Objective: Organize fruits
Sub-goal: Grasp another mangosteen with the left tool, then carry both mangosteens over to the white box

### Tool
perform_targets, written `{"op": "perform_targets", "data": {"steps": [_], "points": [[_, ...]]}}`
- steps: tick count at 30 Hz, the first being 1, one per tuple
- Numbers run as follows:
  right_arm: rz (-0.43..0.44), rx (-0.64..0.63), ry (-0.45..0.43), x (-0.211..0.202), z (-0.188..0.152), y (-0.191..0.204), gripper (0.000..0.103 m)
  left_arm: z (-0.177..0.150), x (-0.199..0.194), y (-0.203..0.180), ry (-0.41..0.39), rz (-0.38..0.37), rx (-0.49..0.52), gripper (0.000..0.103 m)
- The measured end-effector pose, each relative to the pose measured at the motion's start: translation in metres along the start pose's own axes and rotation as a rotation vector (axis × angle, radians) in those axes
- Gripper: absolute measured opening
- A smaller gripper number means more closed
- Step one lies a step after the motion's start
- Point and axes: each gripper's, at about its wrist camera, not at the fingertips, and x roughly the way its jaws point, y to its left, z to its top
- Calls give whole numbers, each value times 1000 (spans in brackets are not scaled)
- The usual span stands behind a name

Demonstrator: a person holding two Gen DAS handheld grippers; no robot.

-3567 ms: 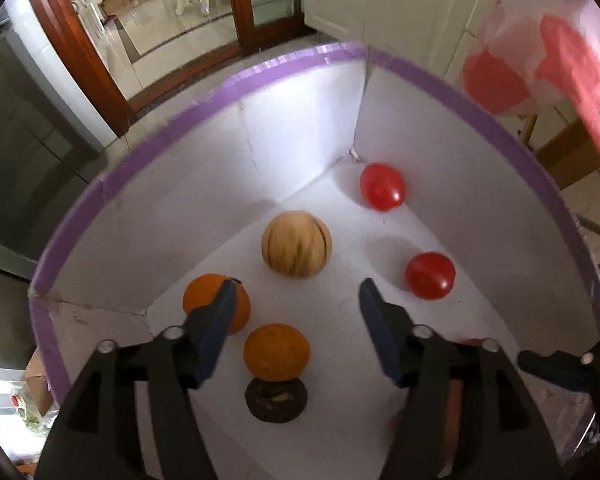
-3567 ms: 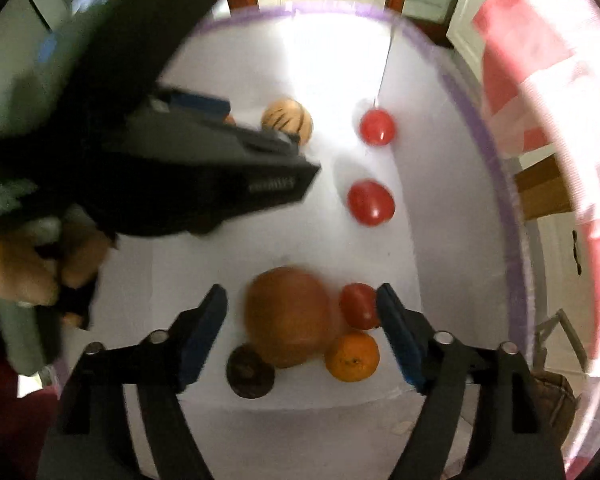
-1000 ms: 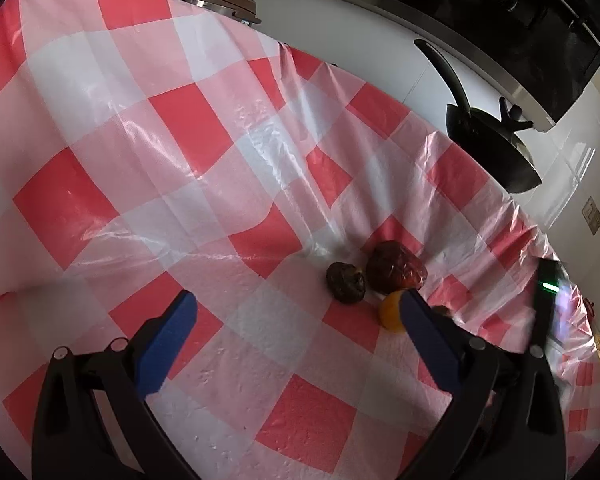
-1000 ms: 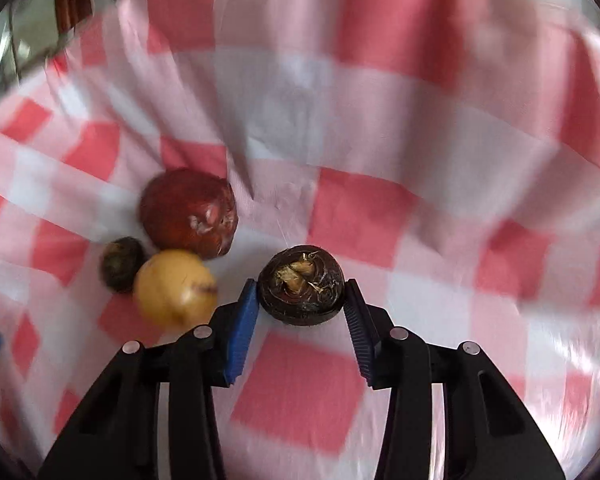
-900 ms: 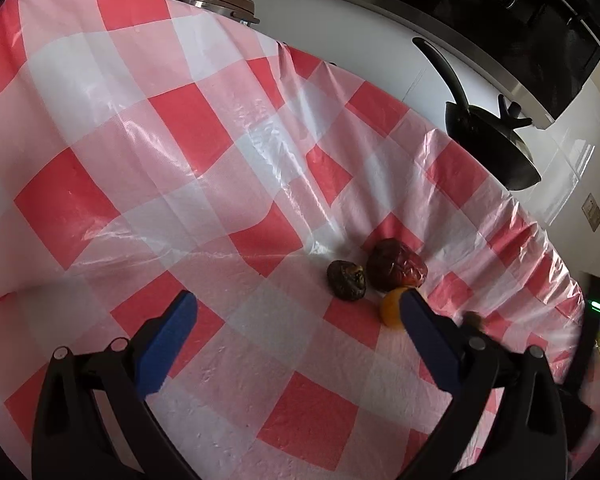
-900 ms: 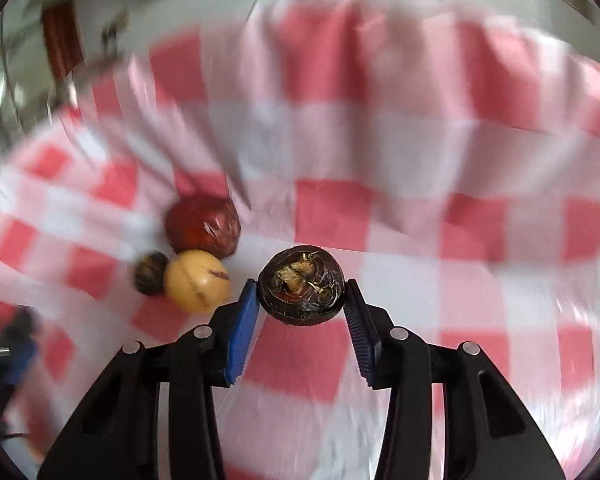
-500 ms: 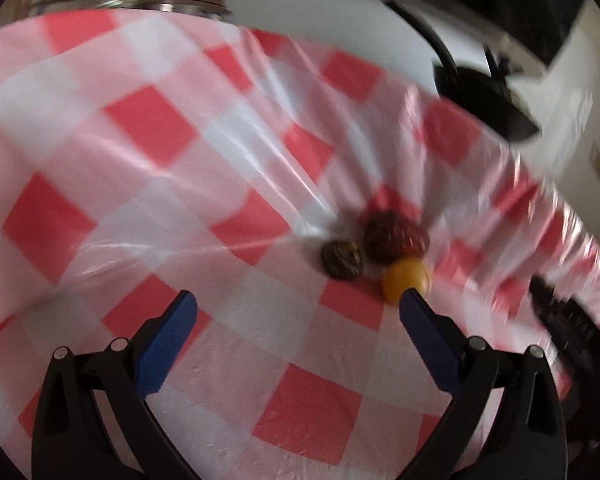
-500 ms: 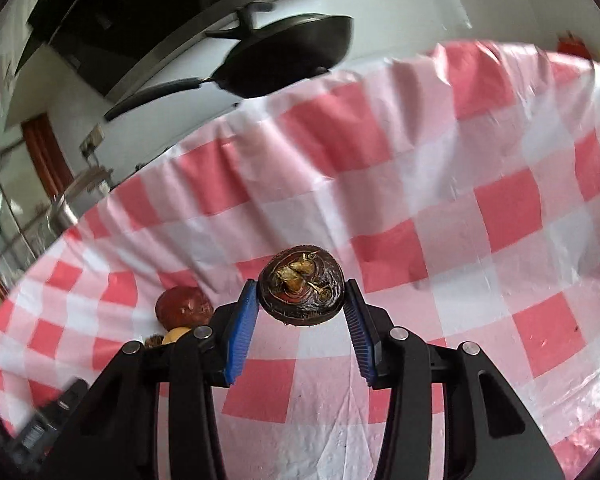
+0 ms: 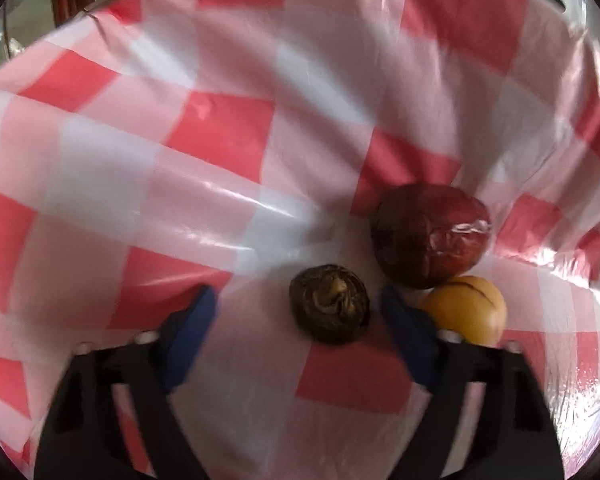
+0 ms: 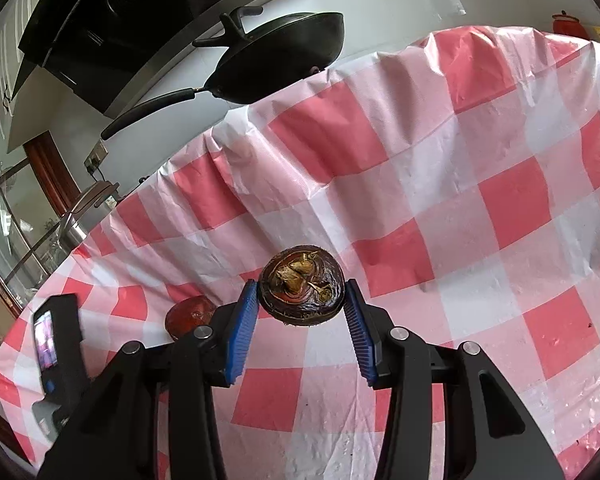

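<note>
In the left wrist view my left gripper [image 9: 296, 304] is open and low over the red-checked cloth. A dark brown round fruit [image 9: 330, 304] lies between its blue fingers, closer to the right one. A larger dark red fruit [image 9: 430, 234] and a yellow-orange fruit [image 9: 466, 308] lie just right of it. In the right wrist view my right gripper [image 10: 300, 300] is shut on a second dark brown round fruit [image 10: 302, 290] and holds it above the cloth. The dark red fruit [image 10: 190, 316] shows at the left.
The red-and-white checked cloth [image 10: 500, 208] covers the table and is wrinkled. A black wok [image 10: 276, 60] sits on the counter behind the table. The left hand-held device with a small screen [image 10: 56, 344] shows at the left edge of the right wrist view.
My left gripper has moved in close to the three fruits, and the dark brown one now sits between its fingers. My right gripper has lifted its dark brown fruit up off the cloth.
</note>
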Motion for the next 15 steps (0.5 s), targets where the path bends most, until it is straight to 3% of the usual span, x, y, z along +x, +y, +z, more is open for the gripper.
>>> {"op": "perform_targets", "data": {"steps": [2, 4, 9, 15], "points": [[-1, -10, -4, -1, -1, 1, 44, -2, -3, 3, -10, -17, 3, 49], [-2, -17, -6, -1, -2, 3, 44, -7, -8, 7, -18, -21, 2, 40], [6, -43, 6, 1, -5, 7, 44, -22, -40, 27, -90, -55, -93, 40], [9, -53, 1, 1, -6, 7, 44, -70, -122, 51, -292, -72, -213, 40]]}}
